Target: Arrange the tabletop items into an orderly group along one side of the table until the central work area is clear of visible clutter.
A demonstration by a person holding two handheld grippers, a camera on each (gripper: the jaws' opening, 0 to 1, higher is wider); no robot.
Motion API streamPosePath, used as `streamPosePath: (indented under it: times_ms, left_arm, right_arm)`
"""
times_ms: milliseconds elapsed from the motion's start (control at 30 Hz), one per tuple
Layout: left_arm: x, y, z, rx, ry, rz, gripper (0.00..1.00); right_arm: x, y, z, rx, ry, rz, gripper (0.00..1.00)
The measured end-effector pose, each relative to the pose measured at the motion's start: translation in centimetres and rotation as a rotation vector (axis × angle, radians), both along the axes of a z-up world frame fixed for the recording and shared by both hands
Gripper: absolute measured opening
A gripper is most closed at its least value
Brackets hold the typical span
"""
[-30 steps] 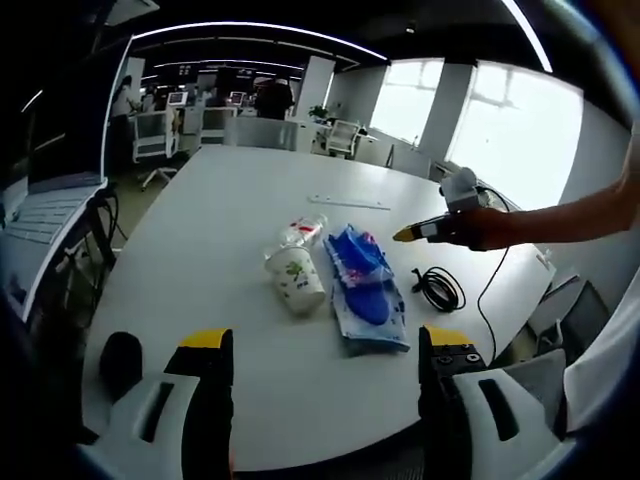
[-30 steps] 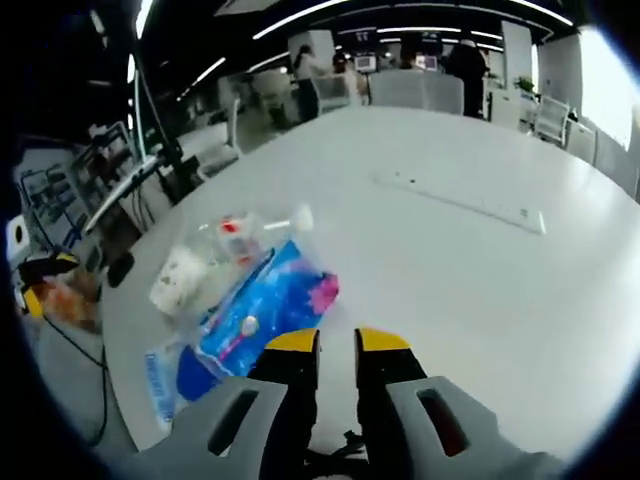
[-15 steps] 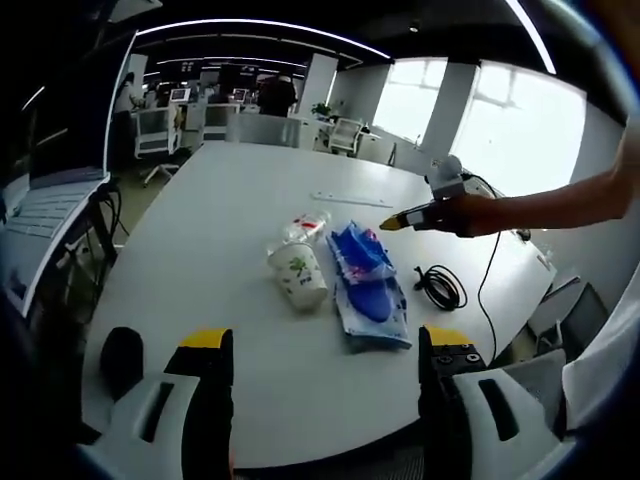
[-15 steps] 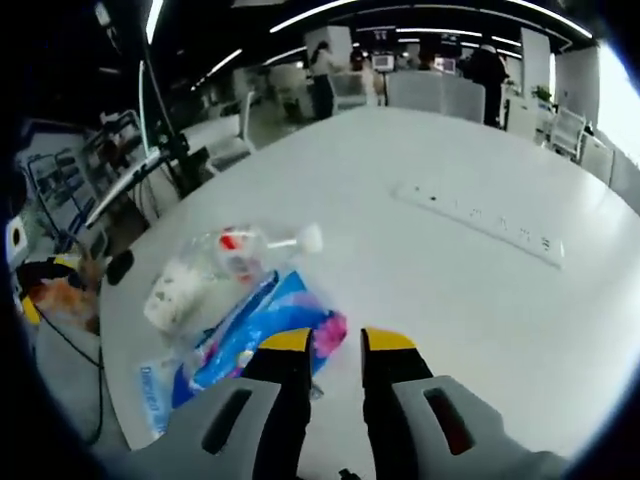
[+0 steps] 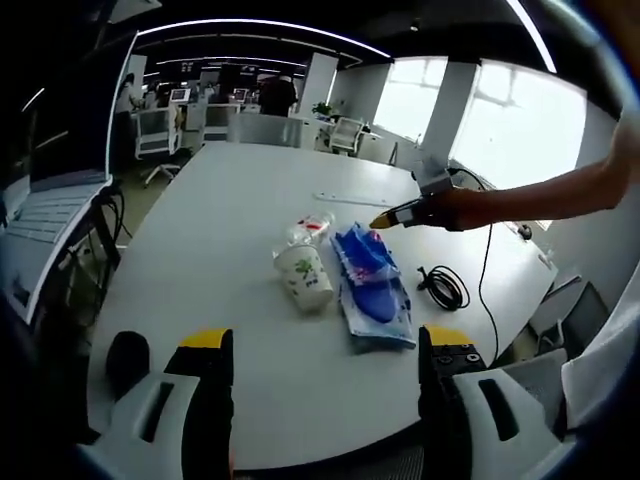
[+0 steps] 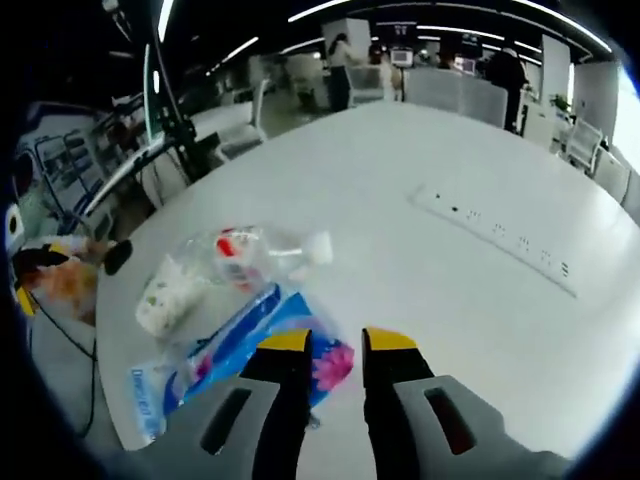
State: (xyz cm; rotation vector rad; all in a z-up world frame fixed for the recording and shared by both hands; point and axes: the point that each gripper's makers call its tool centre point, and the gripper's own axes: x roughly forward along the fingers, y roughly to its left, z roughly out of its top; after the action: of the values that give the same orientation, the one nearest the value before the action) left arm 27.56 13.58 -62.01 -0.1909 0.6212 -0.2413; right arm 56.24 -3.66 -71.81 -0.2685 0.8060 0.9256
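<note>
A paper cup [image 5: 305,278], clear bottle [image 6: 248,256] and blue packet [image 5: 368,285] lie clustered, seemingly touching, beside a coiled cable [image 5: 441,287] near the desk's edge.

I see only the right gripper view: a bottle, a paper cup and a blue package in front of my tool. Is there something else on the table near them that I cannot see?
Observer: Yes. In the left gripper view a coiled black cable lies on the table. It is beside the blue package, on the side away from the paper cup.
Operator: And where is my right tool relative to the package, seen from there?
Observer: The right tool hovers at the package's far end, close to the bottle. I cannot tell if it touches the package.
</note>
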Motion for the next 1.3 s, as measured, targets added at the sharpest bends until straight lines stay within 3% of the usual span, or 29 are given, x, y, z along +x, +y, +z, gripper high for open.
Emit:
streamPosePath:
  times_ms: [300,433,633,1300]
  left_arm:
    - [-0.2,0.4,-0.3,0.0,0.009,0.011,0.77]
    - [-0.3,0.5,-0.2,-0.001,0.012,0.015,0.77]
    - [-0.2,0.3,-0.2,-0.006,0.016,0.016,0.77]
    - [0.4,-0.9,-0.4,-0.014,0.004,-0.01,0.76]
  right_arm:
    - [0.0,0.3,-0.6,-0.041,0.01,0.061,0.15]
    - [-0.3,0.6,-0.4,-0.013,0.024,0.06,0.05]
    - [-0.7,0.3,-0.8,-0.019,0.028,0.08,0.03]
    - [-2.8,-2.9,-0.1,0.001,0.013,0.039,0.0]
